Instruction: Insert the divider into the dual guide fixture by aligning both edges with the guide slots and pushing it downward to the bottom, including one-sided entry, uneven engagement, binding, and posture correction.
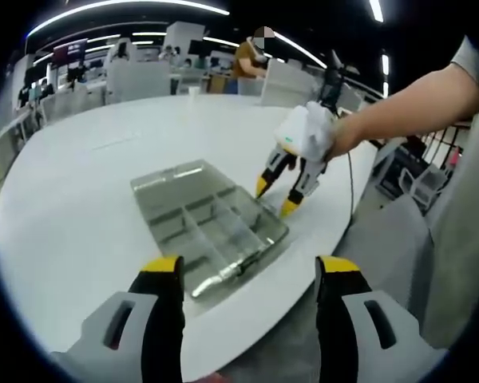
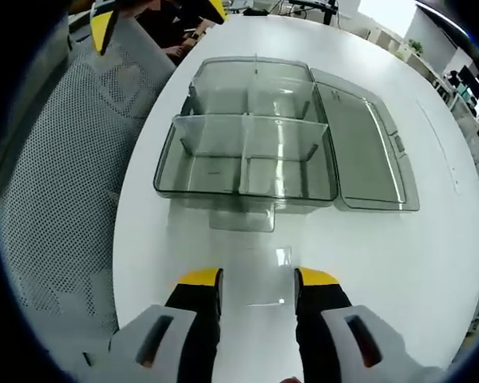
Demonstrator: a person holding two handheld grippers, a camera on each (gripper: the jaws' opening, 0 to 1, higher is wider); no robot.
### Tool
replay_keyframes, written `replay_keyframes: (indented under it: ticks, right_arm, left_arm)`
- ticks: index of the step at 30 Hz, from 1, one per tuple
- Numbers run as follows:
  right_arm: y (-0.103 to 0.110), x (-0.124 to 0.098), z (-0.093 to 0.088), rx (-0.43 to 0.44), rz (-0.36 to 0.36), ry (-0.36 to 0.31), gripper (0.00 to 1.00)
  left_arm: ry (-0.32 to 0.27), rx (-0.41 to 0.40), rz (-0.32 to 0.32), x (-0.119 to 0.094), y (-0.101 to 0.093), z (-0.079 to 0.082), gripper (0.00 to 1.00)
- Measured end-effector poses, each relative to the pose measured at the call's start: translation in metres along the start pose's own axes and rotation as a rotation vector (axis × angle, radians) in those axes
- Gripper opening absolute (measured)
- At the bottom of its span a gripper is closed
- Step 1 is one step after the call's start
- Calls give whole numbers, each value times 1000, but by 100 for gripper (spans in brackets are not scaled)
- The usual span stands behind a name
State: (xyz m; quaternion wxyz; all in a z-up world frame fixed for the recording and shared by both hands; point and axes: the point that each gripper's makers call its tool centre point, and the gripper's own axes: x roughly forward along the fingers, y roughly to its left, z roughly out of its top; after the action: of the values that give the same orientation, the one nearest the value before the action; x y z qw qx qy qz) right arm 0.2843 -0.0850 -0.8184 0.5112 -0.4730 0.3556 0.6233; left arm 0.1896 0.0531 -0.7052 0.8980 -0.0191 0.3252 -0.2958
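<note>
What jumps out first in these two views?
The clear box on the white table, lid flung open flat beside it, dividers standing inside. In the left gripper view, the right gripper hovers by the box's corner, yellow-tipped fingers apart and empty. A mesh chair sits at the table edge.

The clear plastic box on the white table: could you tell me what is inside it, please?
Inside the clear plastic compartment box, clear plastic dividers stand upright, splitting it into compartments that look empty. Its hinged lid lies open beside it. Nothing covers the inside.
</note>
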Motion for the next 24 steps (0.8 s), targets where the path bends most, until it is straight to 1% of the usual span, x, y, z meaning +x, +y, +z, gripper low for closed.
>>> replay_keyframes:
  ticks: [3,12,24]
  right_arm:
    - [3,2,0,0,26,4,29]
    - [3,1,1,1,33,20,29]
    - [4,2,1,3,25,85,27]
  left_arm:
    - [1,-2,1,0,1,0,65]
    - [0,-2,-3,2,0,-1,65]
    - [-1,-4,-5,3,0,-1,65]
